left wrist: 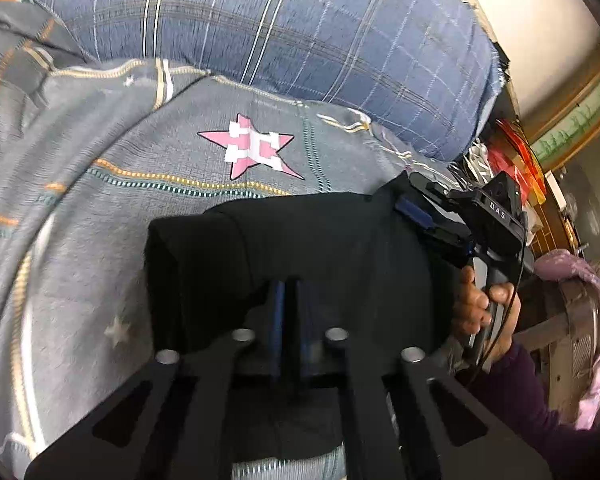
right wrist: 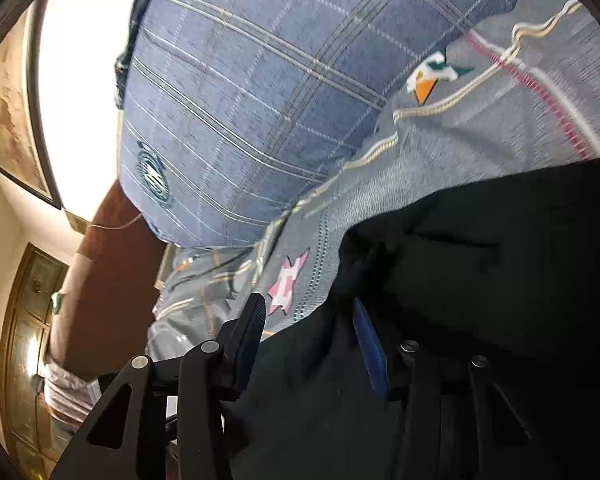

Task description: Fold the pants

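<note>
Resting on bedspread (left wrist: pixel 100 208), folded black pants (left wrist: pixel 300 240); left hand-held gripper (left wrist: pixel 288 292) seemingly closed.

A bed under a grey bedspread (left wrist: pixel 100 184) with stitched stripes and a pink star (left wrist: pixel 256 148). Directly on it, folded black pants (left wrist: pixel 300 240) in a compact bundle near the front. Behind, resting on the same bedspread, a big blue checked pillow (left wrist: pixel 284 28), apart from the pants.
</note>
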